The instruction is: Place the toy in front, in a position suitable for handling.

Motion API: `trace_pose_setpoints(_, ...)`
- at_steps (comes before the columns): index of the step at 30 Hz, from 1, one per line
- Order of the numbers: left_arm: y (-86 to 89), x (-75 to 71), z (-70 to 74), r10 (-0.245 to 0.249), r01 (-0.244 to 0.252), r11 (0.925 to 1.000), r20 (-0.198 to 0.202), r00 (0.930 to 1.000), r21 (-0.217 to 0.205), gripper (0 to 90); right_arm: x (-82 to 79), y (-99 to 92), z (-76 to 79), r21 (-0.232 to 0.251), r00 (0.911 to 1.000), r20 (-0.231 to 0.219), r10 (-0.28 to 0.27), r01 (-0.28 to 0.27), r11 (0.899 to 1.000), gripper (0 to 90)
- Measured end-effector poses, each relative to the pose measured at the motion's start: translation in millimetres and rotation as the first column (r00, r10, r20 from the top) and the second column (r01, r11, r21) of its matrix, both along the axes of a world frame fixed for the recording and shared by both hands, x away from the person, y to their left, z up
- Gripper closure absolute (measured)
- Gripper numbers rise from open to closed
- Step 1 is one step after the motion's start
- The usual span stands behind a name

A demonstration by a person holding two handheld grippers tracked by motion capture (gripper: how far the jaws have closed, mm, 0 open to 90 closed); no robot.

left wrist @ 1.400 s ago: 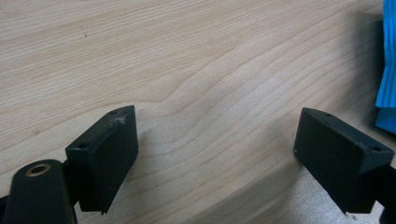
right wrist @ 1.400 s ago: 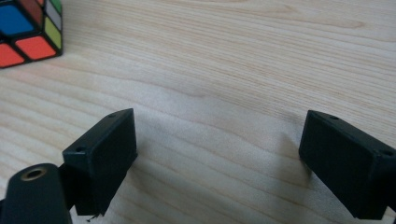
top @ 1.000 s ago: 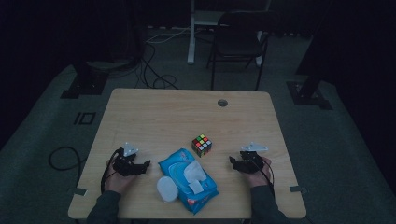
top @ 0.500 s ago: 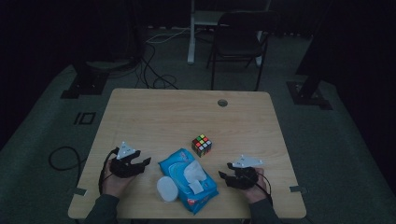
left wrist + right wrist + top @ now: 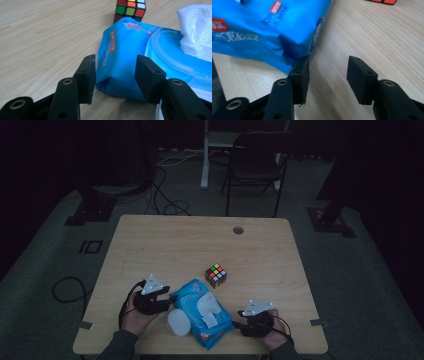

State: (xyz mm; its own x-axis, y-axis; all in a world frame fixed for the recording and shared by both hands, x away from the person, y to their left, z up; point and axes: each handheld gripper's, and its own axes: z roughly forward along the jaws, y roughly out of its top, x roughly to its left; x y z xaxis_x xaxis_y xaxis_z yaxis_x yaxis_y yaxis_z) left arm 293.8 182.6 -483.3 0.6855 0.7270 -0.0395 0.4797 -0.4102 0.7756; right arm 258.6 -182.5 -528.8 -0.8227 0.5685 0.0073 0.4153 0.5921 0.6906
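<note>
A soft, crinkly blue wipes pack lay near the table's front edge between the left gripper, closing around its corner without yet pinching, and the unclenched, narrowing right gripper; its sealed ends looked the likeliest hold.

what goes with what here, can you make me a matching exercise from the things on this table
Things:
1. wipes pack
2. puzzle cube
3. white lid
4. round hole

Descriptions:
a. many-coloured squares
b. blue, a white wipe sticking out of its top
c. near the table's far edge
d. lying at the pack's near left side

Pairs: 1-b, 2-a, 3-d, 4-c
</note>
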Motion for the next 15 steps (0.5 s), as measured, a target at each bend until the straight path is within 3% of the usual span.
trace_pose_setpoints(6,-9.8,4.7,-7.1,-0.019,0.019,0.9996,-0.024,0.9995,0.019,62.0,-3.1,-2.4,2.4,0.008,0.9985,-0.004,0.055,-0.054,0.998,56.8)
trace_pose_setpoints(8,-10.3,6.0,-8.7,-0.02,0.021,0.9993,-0.033,0.9993,0.031,63.4,-2.9,-4.5,3.5,0.04,0.9982,-0.004,0.06,-0.06,0.997,57.6)
trace_pose_setpoints(12,-9.9,8.0,-10.2,-0.019,0.02,0.9993,-0.042,0.999,0.031,64.0,0.8,2.4,4.9,0.039,0.9966,0.025,0.078,-0.079,0.996,60.1)
trace_pose_setpoints(15,-8.1,9.1,-10.1,-0.003,0.004,0.9993,-0.039,0.9993,0.038,64.0,7.6,4.5,2.7,0.054,0.9952,0.011,0.098,-0.098,0.994,60.7)
